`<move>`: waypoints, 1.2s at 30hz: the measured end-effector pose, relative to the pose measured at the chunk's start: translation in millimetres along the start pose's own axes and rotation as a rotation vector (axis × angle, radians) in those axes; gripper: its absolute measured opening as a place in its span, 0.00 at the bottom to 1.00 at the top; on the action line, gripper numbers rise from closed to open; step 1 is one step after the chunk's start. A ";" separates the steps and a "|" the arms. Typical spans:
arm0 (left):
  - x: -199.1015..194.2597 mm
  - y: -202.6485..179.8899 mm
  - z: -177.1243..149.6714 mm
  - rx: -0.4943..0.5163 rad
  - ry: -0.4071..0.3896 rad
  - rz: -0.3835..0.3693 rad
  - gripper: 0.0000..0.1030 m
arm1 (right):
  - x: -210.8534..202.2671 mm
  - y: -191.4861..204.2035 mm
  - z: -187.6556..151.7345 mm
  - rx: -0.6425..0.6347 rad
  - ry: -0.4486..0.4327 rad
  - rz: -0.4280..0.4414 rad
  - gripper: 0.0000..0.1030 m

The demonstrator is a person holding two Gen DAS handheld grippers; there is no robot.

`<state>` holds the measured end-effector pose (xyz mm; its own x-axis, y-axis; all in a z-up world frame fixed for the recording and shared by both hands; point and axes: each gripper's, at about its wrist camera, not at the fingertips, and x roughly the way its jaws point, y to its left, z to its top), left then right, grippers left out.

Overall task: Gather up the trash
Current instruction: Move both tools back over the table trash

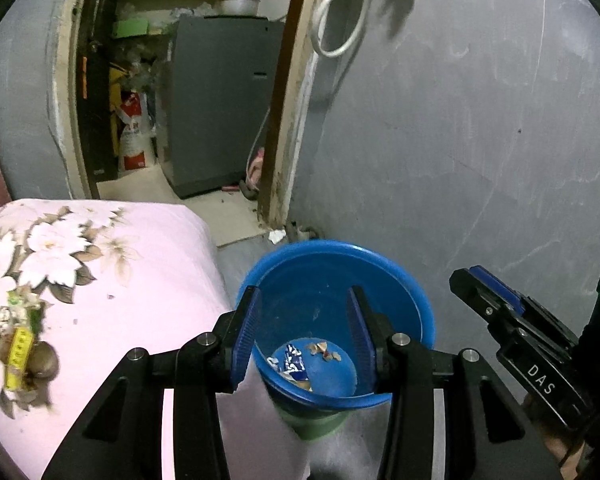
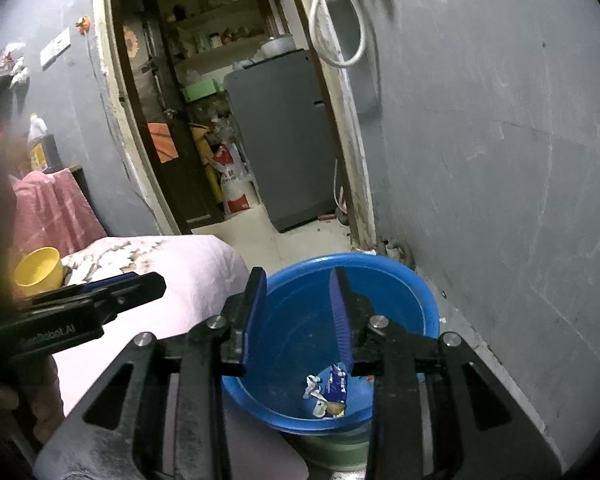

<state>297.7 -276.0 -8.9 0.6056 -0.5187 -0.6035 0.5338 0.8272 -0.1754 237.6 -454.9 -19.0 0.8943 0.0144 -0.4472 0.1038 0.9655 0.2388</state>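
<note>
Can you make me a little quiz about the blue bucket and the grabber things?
1. True or false: the left gripper is holding a piece of trash.
2. Where does the blue wrapper lie? A) on the bed B) at the bottom of the blue bucket C) on the floor
3. Fill in: the yellow packet lies on the pink ____.

Key: 1. False, its jaws are open and empty. 2. B. 3. Bed. The right gripper, also open and empty, is over the bucket.
</note>
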 end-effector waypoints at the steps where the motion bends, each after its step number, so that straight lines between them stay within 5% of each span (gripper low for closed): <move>1: -6.3 0.9 1.6 -0.002 -0.010 0.004 0.38 | -4.0 5.3 2.4 -0.007 -0.009 0.004 0.59; 9: -67.0 27.4 6.4 -0.028 -0.115 0.052 0.46 | -28.2 47.4 15.2 -0.055 -0.068 0.049 0.67; 17: -135.3 74.1 2.0 -0.092 -0.212 0.149 0.58 | -42.9 100.4 21.4 -0.098 -0.109 0.108 0.90; 21: -168.4 92.3 -7.4 -0.112 -0.260 0.202 0.74 | -49.1 127.3 21.5 -0.117 -0.127 0.143 1.00; 27: -216.5 117.9 -30.1 -0.127 -0.340 0.290 0.94 | -54.7 167.0 16.5 -0.136 -0.153 0.196 1.00; 36: -257.3 150.5 -62.4 -0.144 -0.413 0.425 0.96 | -63.6 214.6 6.2 -0.180 -0.210 0.264 1.00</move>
<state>185.4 -4.6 71.5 0.9423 -0.1534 -0.2976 0.1271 0.9862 -0.1060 205.7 -250.2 66.0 0.9518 0.2332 -0.1993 -0.2035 0.9662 0.1583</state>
